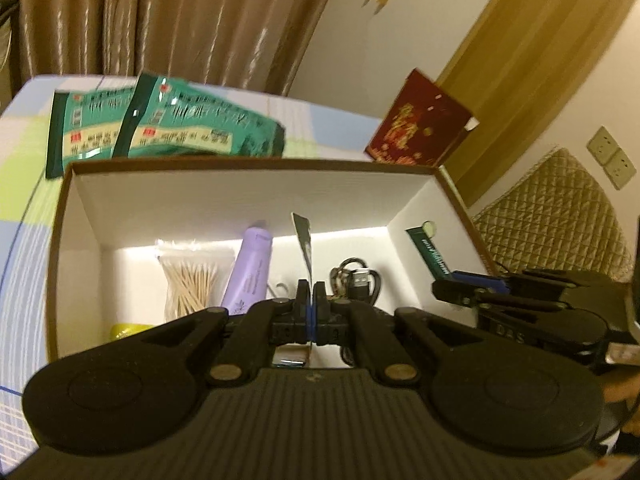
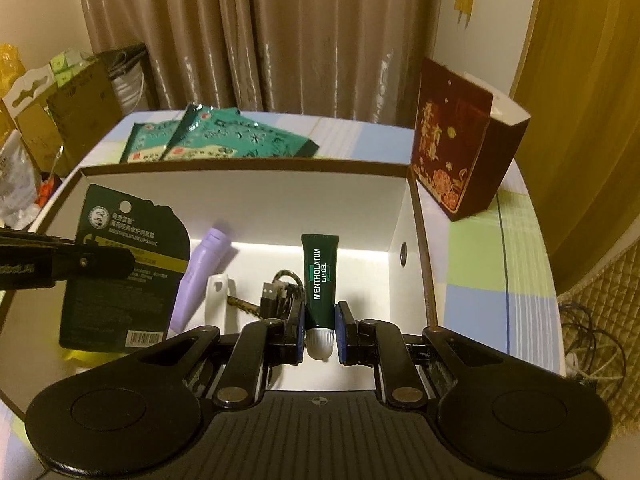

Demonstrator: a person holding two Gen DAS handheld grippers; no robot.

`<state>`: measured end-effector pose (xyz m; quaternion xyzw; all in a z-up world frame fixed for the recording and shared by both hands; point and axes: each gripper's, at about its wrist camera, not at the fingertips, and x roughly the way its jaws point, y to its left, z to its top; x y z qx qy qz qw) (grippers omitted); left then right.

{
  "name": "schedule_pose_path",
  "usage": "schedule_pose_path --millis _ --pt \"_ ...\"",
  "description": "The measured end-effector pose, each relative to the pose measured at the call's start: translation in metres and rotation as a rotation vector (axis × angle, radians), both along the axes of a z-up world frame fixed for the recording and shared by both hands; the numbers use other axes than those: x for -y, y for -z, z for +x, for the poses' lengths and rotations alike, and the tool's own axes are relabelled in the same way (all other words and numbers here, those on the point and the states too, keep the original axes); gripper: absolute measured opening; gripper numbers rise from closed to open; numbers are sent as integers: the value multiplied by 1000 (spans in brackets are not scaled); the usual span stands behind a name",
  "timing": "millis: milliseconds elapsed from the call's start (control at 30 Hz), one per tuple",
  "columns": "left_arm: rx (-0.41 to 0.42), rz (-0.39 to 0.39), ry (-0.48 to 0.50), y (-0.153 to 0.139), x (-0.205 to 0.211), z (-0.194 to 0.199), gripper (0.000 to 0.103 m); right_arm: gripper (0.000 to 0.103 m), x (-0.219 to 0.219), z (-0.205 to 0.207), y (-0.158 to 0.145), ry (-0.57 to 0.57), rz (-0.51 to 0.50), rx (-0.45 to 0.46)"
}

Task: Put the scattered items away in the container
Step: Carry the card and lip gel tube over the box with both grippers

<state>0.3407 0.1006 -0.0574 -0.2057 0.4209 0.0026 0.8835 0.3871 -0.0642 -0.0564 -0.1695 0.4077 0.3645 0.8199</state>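
Note:
A white box with a brown rim (image 1: 248, 166) (image 2: 248, 170) stands on the table. My left gripper (image 1: 311, 304) is shut on a dark lip-balm card pack (image 1: 303, 240), held edge-on over the box; the card shows flat in the right wrist view (image 2: 124, 264). My right gripper (image 2: 319, 330) is shut on a green lip gel tube (image 2: 320, 280) near its white cap, over the box; the tube also shows in the left wrist view (image 1: 430, 250). Inside lie a purple tube (image 1: 250, 272) (image 2: 200, 276), a bag of cotton swabs (image 1: 192, 280), a coiled cable (image 1: 356, 280) (image 2: 276, 292) and a white clip (image 2: 216, 300).
Two green sachets (image 1: 160, 120) (image 2: 216, 140) lie behind the box. A dark red gift box (image 1: 416, 120) (image 2: 460, 144) stands at its back right corner. Curtains hang behind the table. Cardboard boxes (image 2: 60, 120) sit left; a quilted chair (image 1: 560, 216) is right.

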Motion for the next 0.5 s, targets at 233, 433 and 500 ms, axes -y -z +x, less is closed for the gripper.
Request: schedule_pose_path --millis 233,433,500 --pt "-42 -43 -20 17 -6 14 0 12 -6 6 7 -5 -28 -5" --pt "-67 -88 -40 28 -8 25 0 12 -13 12 12 -14 -52 -7" --pt "-65 -80 -33 29 -6 28 0 12 -16 14 14 -18 -60 -8"
